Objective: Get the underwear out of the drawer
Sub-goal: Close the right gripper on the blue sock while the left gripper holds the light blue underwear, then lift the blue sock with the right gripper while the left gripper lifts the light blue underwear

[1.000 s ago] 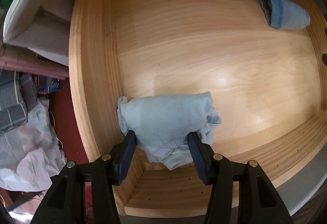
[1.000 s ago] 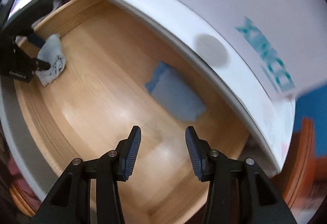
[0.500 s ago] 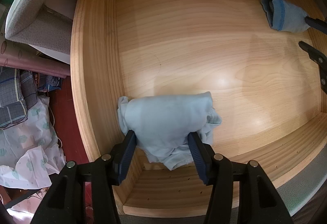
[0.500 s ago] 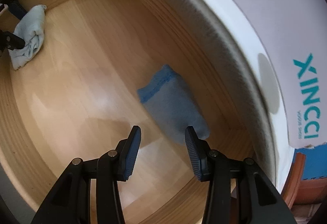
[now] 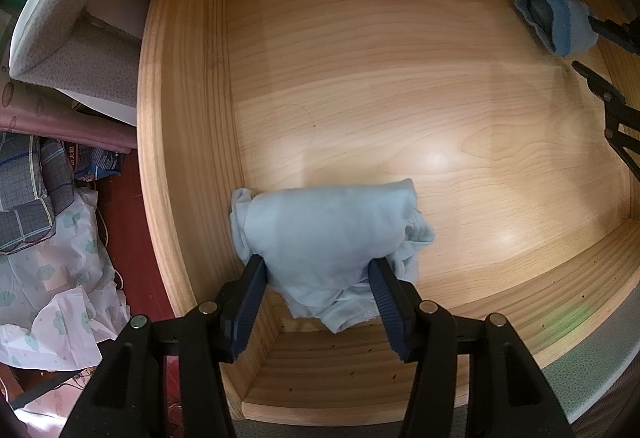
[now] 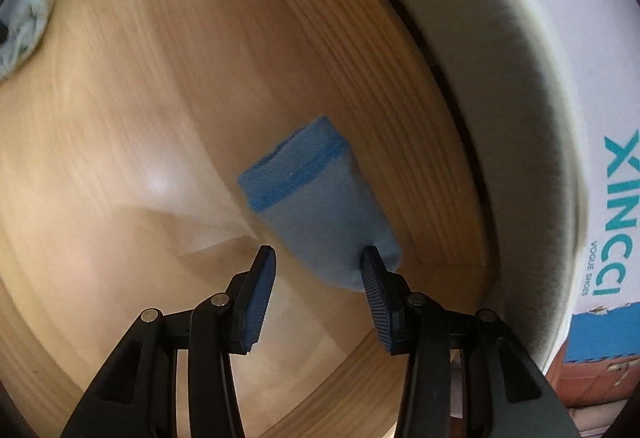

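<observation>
A pale blue crumpled underwear [image 5: 324,238] lies in the near left corner of the wooden drawer [image 5: 188,158]. My left gripper [image 5: 318,270] is open with its fingers on either side of the cloth. A darker blue folded underwear [image 6: 320,198] lies at the drawer's far right side, also seen in the left wrist view [image 5: 560,24]. My right gripper [image 6: 318,258] is open around its near end; the right finger touches the cloth. The pale underwear also shows in the right wrist view [image 6: 28,10].
The drawer's wooden side walls [image 6: 400,98] rise close to both pieces. A white shoebox with teal lettering [image 6: 580,158] sits above the drawer's right wall. Bedding and patterned cloth [image 5: 52,258] lie on the floor left of the drawer.
My right gripper has moved down and forward into the drawer until its fingers reach around the darker blue underwear. My left gripper has stayed still around the pale underwear.
</observation>
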The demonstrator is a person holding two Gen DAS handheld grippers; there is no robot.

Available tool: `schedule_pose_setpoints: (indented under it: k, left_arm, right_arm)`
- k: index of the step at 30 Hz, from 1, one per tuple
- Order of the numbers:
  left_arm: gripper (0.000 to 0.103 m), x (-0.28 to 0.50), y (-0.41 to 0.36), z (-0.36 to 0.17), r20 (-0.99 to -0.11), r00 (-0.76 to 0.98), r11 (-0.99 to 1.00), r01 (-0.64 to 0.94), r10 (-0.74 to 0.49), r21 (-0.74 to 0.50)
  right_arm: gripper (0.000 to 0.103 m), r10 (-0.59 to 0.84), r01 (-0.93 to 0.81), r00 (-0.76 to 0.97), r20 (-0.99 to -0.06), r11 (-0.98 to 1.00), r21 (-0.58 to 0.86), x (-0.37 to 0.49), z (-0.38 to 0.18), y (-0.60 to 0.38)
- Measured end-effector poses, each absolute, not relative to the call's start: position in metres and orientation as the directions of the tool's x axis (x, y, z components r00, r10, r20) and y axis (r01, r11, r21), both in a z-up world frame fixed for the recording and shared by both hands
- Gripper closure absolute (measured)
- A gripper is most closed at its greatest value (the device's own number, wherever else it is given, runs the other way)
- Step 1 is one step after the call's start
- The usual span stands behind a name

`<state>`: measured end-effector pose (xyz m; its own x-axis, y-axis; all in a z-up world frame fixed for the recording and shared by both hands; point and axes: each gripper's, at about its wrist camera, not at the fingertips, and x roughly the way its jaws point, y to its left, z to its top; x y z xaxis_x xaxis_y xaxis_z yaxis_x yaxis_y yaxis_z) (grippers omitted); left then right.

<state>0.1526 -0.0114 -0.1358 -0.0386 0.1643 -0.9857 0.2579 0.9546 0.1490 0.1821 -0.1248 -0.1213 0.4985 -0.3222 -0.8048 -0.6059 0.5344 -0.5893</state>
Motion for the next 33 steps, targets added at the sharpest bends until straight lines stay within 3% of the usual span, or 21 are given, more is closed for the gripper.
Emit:
schedule_pose_setpoints:
  k: [13, 17, 24, 30, 33]
  left_arm:
    - [0.048, 0.152, -0.010, -0.136, -0.986, -0.039, 0.955, 0.256, 0.165, 0.150]
    - [0.048, 0.152, -0.009, -0.136, -0.986, -0.038, 0.955, 0.258, 0.165, 0.150]
    - [0.048, 0.151, -0.008, -0.136, -0.986, -0.038, 0.955, 0.256, 0.165, 0.150]
    - [0.047, 0.151, -0.007, -0.136, -0.986, -0.038, 0.955, 0.255, 0.165, 0.150]
    - [0.047, 0.151, -0.006, -0.137, -0.986, -0.038, 0.955, 0.255, 0.165, 0.150]
  right_arm:
    - [0.061, -0.342, -0.583, 0.615, -0.711, 0.410, -0.702, 0.169, -0.127, -0.088]
    - [0.054, -0.356, -0.580, 0.660, -0.662, 0.318, -0.750, 0.152, -0.140, -0.084]
    - [0.052, -0.356, -0.580, 0.696, -0.623, 0.232, -0.781, 0.134, -0.151, -0.071]
    - [0.054, -0.348, -0.587, 0.695, -0.628, 0.230, -0.777, 0.104, -0.157, -0.077]
    - [0.060, -0.360, -0.591, 0.673, -0.646, 0.264, -0.762, 0.125, -0.139, -0.100]
